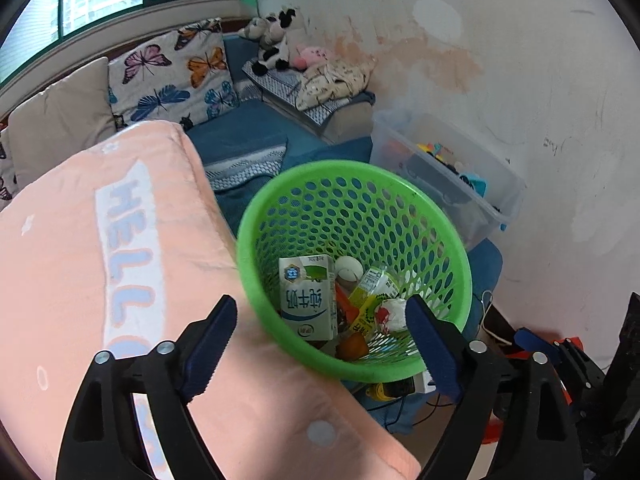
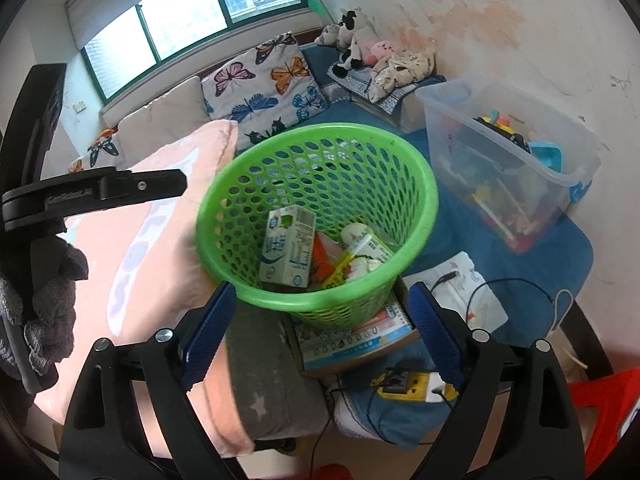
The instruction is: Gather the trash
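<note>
Trash lies in the bottom of a green perforated basket (image 1: 352, 216): a white milk carton (image 1: 308, 298), a yellow wrapper (image 1: 370, 300), a crumpled white wad (image 1: 390, 314) and an orange scrap (image 1: 352, 346).

Left gripper (image 1: 320, 344) has its blue-padded jaws spread wide with nothing between the pads; the basket's near rim sits just beyond them. Right gripper (image 2: 322, 330) is likewise spread apart and empty, its fingers framing the basket's (image 2: 316, 216) near wall, with the carton (image 2: 286, 246) leaning inside.

To the left of the basket lies a peach quilt (image 1: 80, 260) with pale blue lettering. To the right and farther off stands a clear plastic bin (image 2: 508, 160) of toys on blue bedding (image 2: 552, 264). A butterfly-print pillow (image 1: 176, 76) and plush toys (image 1: 276, 40) sit at the far side, under the window (image 2: 160, 24). Near the right gripper, a yellow power strip (image 2: 412, 386) lies below the basket.
</note>
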The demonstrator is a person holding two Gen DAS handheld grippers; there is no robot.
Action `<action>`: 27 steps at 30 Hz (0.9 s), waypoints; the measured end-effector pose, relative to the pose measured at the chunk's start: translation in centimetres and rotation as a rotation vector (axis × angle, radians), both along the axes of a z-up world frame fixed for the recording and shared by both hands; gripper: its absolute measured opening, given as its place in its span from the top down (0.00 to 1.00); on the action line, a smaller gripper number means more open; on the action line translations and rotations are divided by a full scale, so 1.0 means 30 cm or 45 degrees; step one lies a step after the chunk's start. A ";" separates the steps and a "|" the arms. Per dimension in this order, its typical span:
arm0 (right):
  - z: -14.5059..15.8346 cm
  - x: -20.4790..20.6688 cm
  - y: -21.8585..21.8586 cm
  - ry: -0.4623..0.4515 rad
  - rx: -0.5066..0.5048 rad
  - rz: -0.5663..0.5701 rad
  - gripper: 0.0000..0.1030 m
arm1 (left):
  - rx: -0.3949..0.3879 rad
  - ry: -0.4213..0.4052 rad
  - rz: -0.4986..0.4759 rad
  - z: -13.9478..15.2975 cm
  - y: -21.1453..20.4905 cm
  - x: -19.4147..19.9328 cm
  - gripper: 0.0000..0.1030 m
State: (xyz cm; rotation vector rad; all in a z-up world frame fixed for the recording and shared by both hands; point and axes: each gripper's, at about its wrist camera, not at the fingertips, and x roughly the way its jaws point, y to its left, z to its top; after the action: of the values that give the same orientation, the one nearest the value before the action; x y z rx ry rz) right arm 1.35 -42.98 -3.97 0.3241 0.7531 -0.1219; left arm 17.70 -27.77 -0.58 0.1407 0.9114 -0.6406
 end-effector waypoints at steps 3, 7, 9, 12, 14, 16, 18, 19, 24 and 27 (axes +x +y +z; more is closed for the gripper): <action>0.010 -0.004 0.020 -0.007 -0.007 0.007 0.14 | -0.013 -0.027 0.023 0.019 0.043 -0.020 0.13; 0.030 -0.014 0.048 -0.024 -0.025 0.018 0.13 | -0.033 -0.047 0.057 0.035 0.102 -0.046 0.11; 0.038 -0.016 0.063 -0.027 -0.026 0.026 0.12 | -0.036 -0.064 0.077 0.041 0.135 -0.060 0.09; 0.047 -0.017 0.094 -0.035 -0.033 0.049 0.12 | -0.028 -0.074 0.108 0.045 0.184 -0.081 0.09; 0.053 -0.018 0.118 -0.041 -0.048 0.060 0.12 | -0.023 -0.089 0.131 0.048 0.223 -0.094 0.09; 0.058 -0.018 0.140 -0.049 -0.055 0.077 0.11 | -0.025 -0.100 0.154 0.051 0.262 -0.104 0.09; 0.061 -0.019 0.163 -0.057 -0.057 0.090 0.11 | -0.023 -0.116 0.177 0.055 0.301 -0.115 0.08; 0.063 -0.018 0.173 -0.058 -0.058 0.096 0.11 | -0.018 -0.122 0.188 0.054 0.318 -0.123 0.08; 0.071 -0.015 0.235 -0.071 -0.069 0.143 0.08 | -0.005 -0.139 0.248 0.051 0.401 -0.158 0.07; 0.076 -0.013 0.277 -0.079 -0.103 0.169 0.06 | -0.013 -0.154 0.289 0.053 0.460 -0.182 0.07</action>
State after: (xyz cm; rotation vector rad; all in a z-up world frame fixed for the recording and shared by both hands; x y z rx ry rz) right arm 0.95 -34.65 -1.68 0.1990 0.7042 -0.0168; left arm 12.24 -13.97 1.02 0.0645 0.7935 -0.4210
